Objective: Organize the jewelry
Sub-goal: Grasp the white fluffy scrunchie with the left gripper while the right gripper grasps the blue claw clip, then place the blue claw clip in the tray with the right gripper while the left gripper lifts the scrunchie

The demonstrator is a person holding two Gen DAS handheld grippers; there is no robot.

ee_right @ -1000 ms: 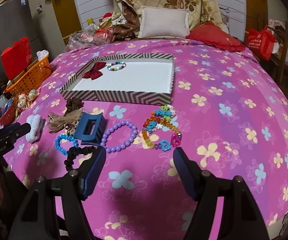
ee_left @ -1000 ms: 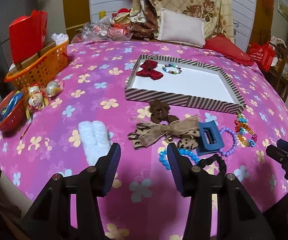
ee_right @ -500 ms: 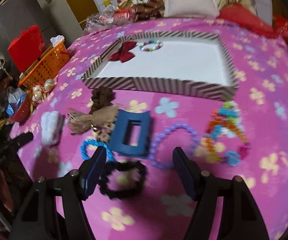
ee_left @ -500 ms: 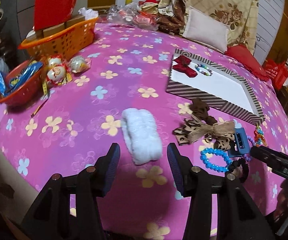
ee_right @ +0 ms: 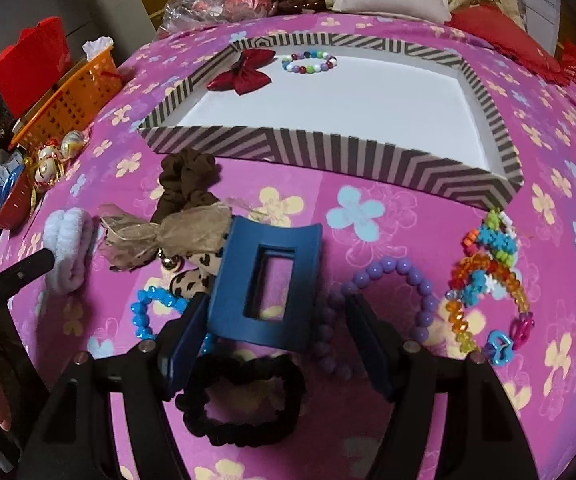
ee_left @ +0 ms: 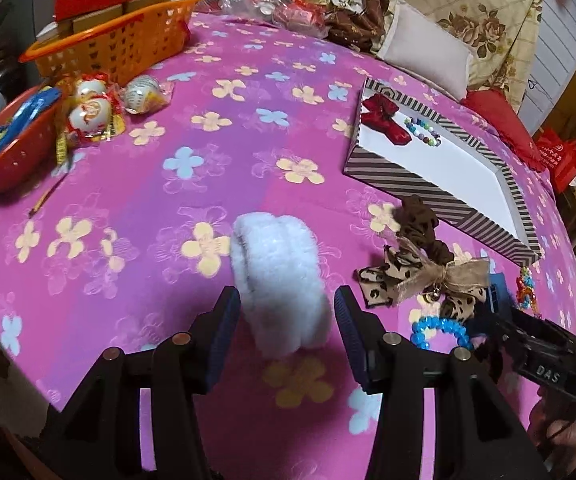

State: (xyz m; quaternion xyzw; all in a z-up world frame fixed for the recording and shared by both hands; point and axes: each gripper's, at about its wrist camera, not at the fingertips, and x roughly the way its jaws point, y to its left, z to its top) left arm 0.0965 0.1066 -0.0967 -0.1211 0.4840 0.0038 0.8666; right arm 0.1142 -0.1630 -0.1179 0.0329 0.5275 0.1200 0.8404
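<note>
the bed [ee_left: 136, 208], under a pink flowered cover, holds a striped box [ee_right: 327, 148] at twelve o'clock. step in hand: reaching to pick up. the left tool [ee_left: 284, 320] is open astride a white scrunchie [ee_left: 280, 276]; the right tool [ee_right: 276, 328] is open around a blue hair claw [ee_right: 264, 280]. next, i judge, each must close, then lift toward the box.

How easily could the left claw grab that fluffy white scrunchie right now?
Probably easily. The left claw is open, with the fluffy white scrunchie lying between its fingers on the pink cloth. Nothing covers it; the leopard bow sits clear to one side.
</note>
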